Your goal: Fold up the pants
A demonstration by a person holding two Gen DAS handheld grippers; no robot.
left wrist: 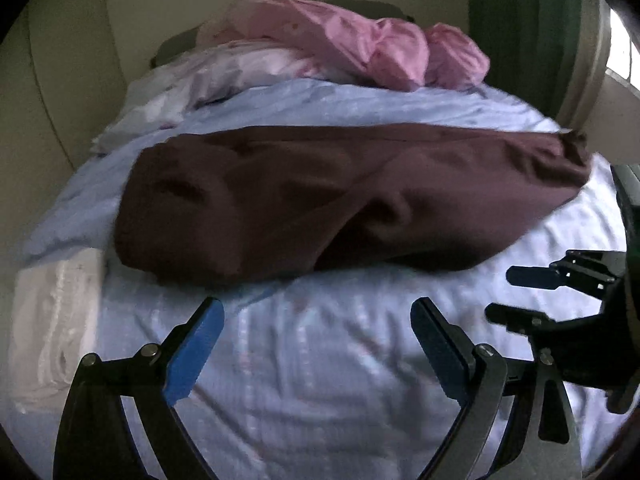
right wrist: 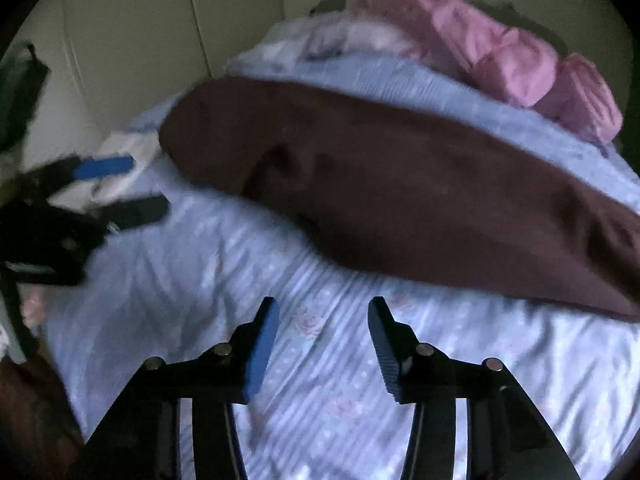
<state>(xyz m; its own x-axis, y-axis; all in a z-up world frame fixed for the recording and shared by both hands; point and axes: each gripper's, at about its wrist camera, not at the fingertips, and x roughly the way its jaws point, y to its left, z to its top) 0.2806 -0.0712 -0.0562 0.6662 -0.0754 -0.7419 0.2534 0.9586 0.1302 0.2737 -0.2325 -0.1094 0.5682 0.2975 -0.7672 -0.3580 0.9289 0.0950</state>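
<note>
Both grippers hang over the bedsheet (left wrist: 320, 360), gripping nothing. Left gripper (left wrist: 316, 312) gapes wide, right gripper (right wrist: 323, 312) less. Pants (left wrist: 320, 200) lie beyond both.

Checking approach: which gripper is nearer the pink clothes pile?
Neither clearly. Left gripper and right gripper, jaws open, both hang short of the maroon pants; pink pile lies beyond.
</note>
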